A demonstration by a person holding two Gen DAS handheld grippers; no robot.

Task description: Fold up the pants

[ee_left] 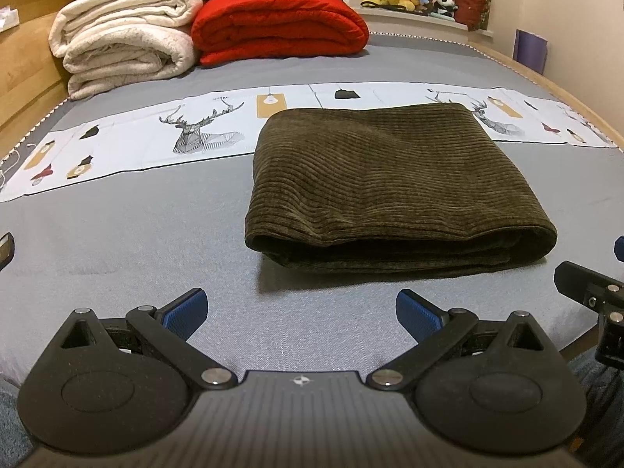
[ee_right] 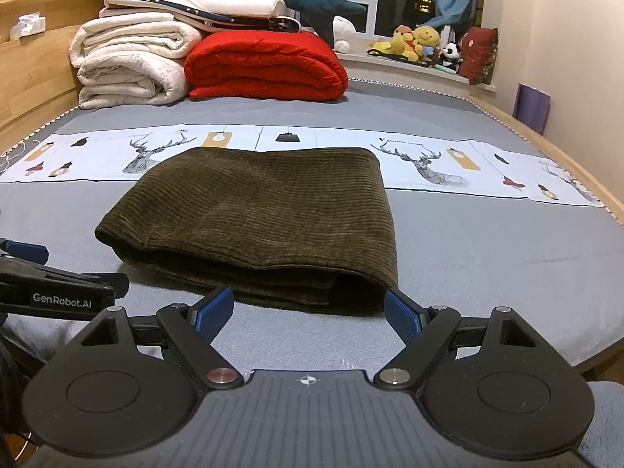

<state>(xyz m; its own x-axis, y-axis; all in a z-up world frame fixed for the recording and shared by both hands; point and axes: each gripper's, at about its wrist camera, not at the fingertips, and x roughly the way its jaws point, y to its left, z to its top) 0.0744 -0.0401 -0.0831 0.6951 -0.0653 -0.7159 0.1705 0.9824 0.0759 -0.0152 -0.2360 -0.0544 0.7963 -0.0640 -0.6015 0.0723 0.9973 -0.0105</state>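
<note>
Dark olive corduroy pants [ee_left: 394,187] lie folded into a thick rectangle on the grey bed [ee_left: 136,234]; they also show in the right wrist view as pants [ee_right: 257,218]. My left gripper [ee_left: 302,308] is open just short of the pants' near edge, nothing between its blue pads. My right gripper [ee_right: 310,308] is open too, its blue fingertips at the near folded edge of the pants without pressing on them. The right gripper's black body [ee_left: 592,292] shows at the right edge of the left wrist view, and the left gripper [ee_right: 50,284] at the left edge of the right wrist view.
A white band with deer prints [ee_left: 195,132] crosses the bed behind the pants. Folded white blankets [ee_left: 124,35] and a red blanket [ee_left: 280,23] are stacked at the far end. Plush toys [ee_right: 417,43] sit on the window sill. A wooden frame [ee_right: 35,66] runs along the left.
</note>
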